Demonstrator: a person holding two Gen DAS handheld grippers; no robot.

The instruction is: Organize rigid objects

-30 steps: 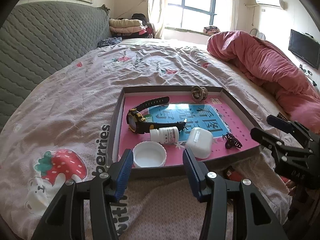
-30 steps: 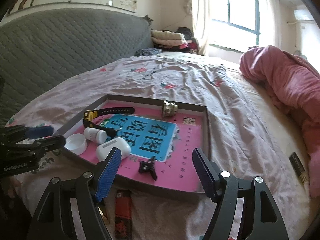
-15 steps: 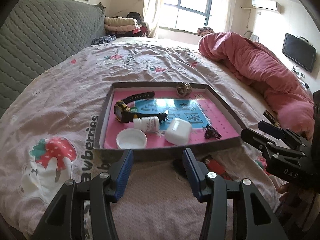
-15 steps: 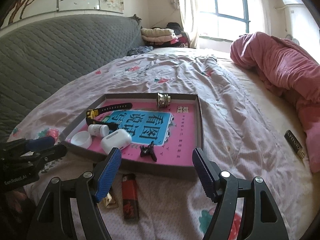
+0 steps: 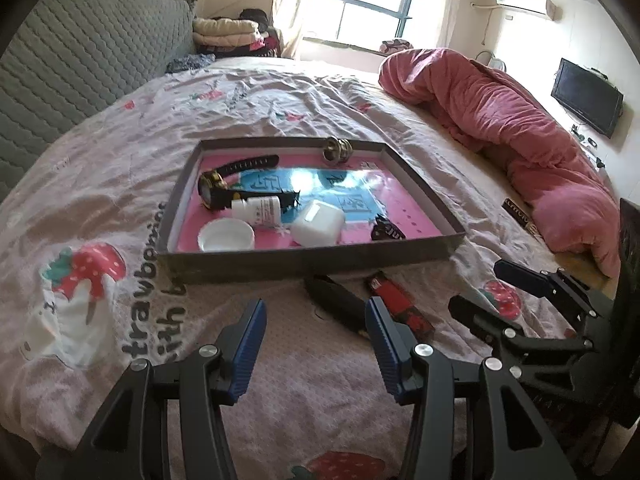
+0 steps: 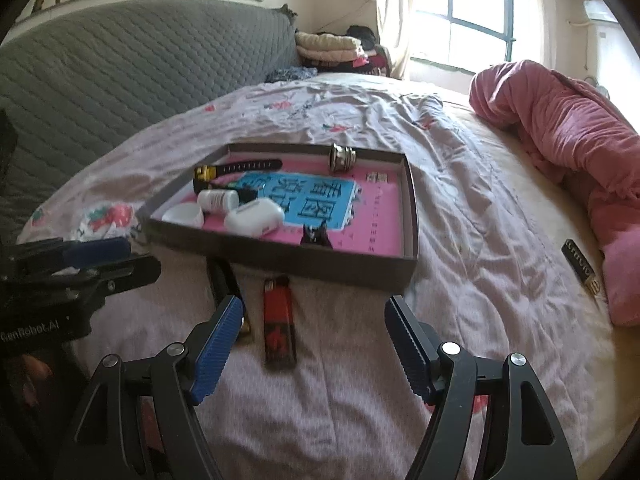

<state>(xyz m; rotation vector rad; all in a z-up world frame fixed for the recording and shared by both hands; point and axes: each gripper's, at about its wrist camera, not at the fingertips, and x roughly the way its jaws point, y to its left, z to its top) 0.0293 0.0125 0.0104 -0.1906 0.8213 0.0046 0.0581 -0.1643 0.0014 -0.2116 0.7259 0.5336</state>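
A shallow grey tray (image 5: 312, 260) (image 6: 280, 258) with a pink and blue liner lies on the bed. In it are a black watch (image 5: 224, 192) (image 6: 224, 170), a white pill bottle (image 5: 256, 210) (image 6: 218, 200), a white cap (image 5: 226, 236) (image 6: 184, 215), a white case (image 5: 318, 226) (image 6: 254, 222), a black hair clip (image 5: 386, 230) (image 6: 316, 236) and a metal ring piece (image 5: 338, 150) (image 6: 342, 159). In front of the tray lie a red lighter (image 5: 400, 306) (image 6: 279, 322) and a dark slim object (image 5: 336, 304) (image 6: 222, 276). My left gripper (image 5: 316, 348) and right gripper (image 6: 314, 344) hover open and empty over the sheet.
A pink duvet (image 5: 500, 120) (image 6: 568, 152) is heaped at the right. A small dark bar (image 5: 520, 218) (image 6: 580, 266) lies beside it on the sheet. A grey quilted headboard (image 5: 80, 64) bounds the left, with folded clothes (image 5: 232, 36) at the far end.
Both grippers have drawn back from the tray toward the near side of the bed, so the lighter and the dark slim object now show in front of the tray. Jaws unchanged.
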